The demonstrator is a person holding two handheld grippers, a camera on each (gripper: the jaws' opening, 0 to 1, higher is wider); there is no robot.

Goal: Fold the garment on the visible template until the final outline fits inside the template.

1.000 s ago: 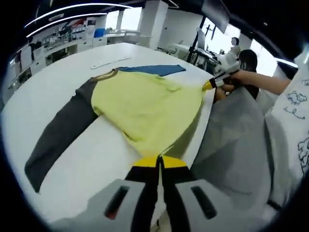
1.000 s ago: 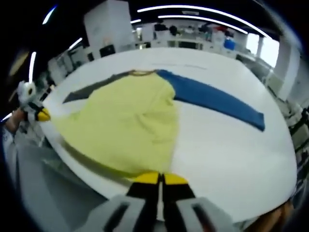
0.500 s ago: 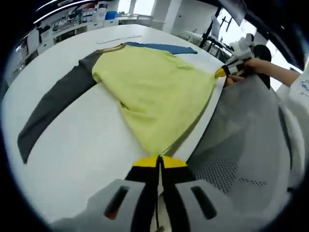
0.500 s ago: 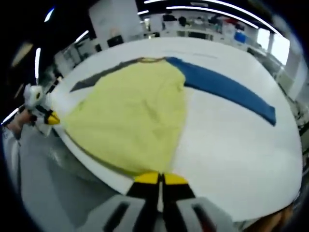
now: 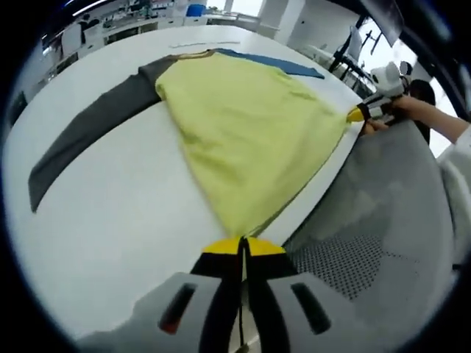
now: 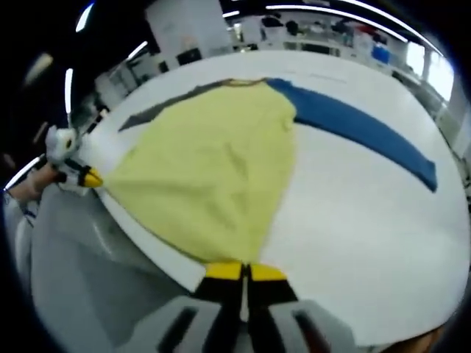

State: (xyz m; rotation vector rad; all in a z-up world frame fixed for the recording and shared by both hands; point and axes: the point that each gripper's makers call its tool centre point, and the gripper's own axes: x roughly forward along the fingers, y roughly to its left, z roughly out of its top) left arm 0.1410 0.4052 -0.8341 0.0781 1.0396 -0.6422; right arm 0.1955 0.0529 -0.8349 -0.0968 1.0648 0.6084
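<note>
A long-sleeved garment (image 5: 250, 140) with a yellow body lies spread on the white desk (image 5: 110, 220), neckline toward the far side and hem along the near edge. In the left gripper view, the left tool (image 5: 241, 248) has its yellow-tipped jaws pressed together on one bottom corner of the yellow hem, right at the desk's edge, so the fabric runs straight up and away from the jaw tips. The grey sleeve (image 5: 88, 136) stretches out flat to the left of the body in this view, and the blue sleeve (image 5: 283, 65) shows past the far shoulder. At the right of the same view, the right tool (image 5: 362, 114), held in a person's hand (image 5: 405, 109), pinches the other bottom corner of the hem, which is drawn into a point at the desk's edge. In the right gripper view, the right tool (image 6: 243, 272) is likewise closed on its corner of the yellow hem, with the garment (image 6: 221, 162) fanning out ahead of the jaws; the blue sleeve (image 6: 360, 129) lies flat to the right and the grey sleeve (image 6: 165, 107) peeks out beyond the far left shoulder. The left tool (image 6: 90, 178) shows at the left of this view, gripping the opposite hem corner. The hem between the two tools follows the desk's near edge, and a grey mesh surface (image 5: 368, 220) lies below that edge.
</note>
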